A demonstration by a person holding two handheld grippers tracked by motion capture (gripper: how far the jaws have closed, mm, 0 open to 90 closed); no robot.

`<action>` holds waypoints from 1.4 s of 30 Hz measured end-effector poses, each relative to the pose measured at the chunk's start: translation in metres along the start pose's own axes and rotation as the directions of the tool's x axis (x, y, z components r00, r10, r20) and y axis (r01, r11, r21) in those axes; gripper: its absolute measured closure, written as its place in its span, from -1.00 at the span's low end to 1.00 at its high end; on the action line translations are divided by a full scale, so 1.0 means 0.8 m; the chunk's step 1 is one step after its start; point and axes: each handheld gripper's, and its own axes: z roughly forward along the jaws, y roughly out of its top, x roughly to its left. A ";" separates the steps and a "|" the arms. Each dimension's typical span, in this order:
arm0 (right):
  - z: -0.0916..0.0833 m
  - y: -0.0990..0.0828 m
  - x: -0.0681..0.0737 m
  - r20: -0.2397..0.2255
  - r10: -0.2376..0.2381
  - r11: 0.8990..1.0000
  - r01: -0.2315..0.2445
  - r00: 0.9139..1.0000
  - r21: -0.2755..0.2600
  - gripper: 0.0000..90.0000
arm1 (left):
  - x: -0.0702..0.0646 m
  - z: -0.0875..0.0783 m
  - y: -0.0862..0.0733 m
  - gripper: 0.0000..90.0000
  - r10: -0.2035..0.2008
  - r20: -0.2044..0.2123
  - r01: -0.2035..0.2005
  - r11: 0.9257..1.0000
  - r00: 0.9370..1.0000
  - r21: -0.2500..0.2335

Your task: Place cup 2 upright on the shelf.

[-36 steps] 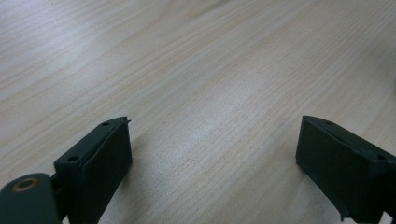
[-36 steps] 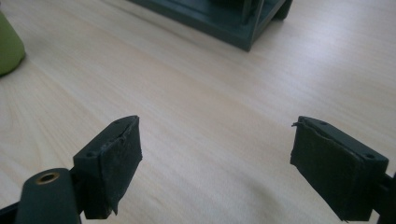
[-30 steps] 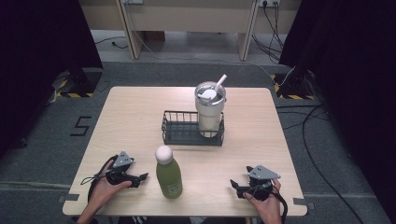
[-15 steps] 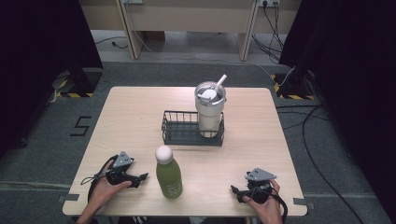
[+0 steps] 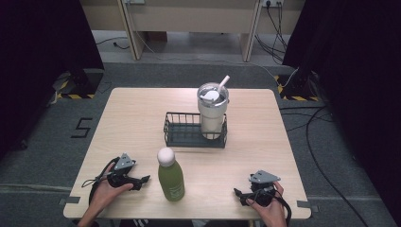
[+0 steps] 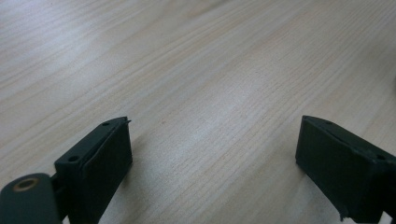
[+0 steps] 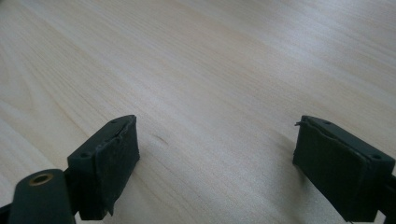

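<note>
Since a second ago my right gripper [image 5: 240,195] has slid a little nearer the table's [image 5: 142,109] front edge; little else has shifted. Both grippers rest there with jaws spread wide, gripping nothing. The green bottle [image 5: 170,176], smooth, white-capped and upright, stands between them near the front edge, just beside my left gripper [image 5: 143,180], whose jaws point toward it. Behind sits a wire basket [image 5: 182,134] holding a steel tumbler [image 5: 212,109].

- Table [image 5: 142,118]: pale wood grain, smooth and matt.
- Basket [image 5: 182,134]: dark wire metal.
- Tumbler [image 5: 212,113]: brushed metal with a soft sheen.
- Bottle [image 5: 171,179]: glossy green, with a matt white cap.
- Gripper pads [image 7: 112,168]: matt black, slightly rough.
</note>
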 end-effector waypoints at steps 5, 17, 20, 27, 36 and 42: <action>0.000 0.000 0.000 -0.002 -0.002 1.000 0.002 1.000 0.001 -0.69 | -0.003 -0.002 -0.001 -0.66 0.025 0.010 -0.025 0.999 1.000 -0.022; 0.001 0.000 0.000 -0.004 -0.001 1.000 0.001 1.000 0.001 -0.70 | -0.019 -0.025 -0.008 -0.66 0.035 0.081 -0.024 0.991 0.996 -0.134; 0.001 0.000 0.000 -0.004 -0.002 1.000 0.002 1.000 0.001 -0.70 | -0.029 -0.033 -0.011 -0.67 0.045 0.107 -0.027 0.985 0.993 -0.171; 0.001 0.001 -0.001 -0.004 -0.003 1.000 0.003 1.000 0.003 -0.72 | -0.045 -0.041 -0.011 -0.67 0.077 0.154 -0.040 0.972 0.985 -0.230; 0.001 0.001 -0.001 -0.004 -0.004 1.000 0.004 1.000 0.003 -0.72 | -0.059 -0.049 -0.013 -0.67 0.090 0.196 -0.033 0.960 0.976 -0.279; 0.002 0.001 -0.001 -0.004 -0.003 1.000 0.003 1.000 0.003 -0.72 | -0.068 -0.051 -0.013 -0.67 0.080 0.251 0.003 0.950 0.965 -0.312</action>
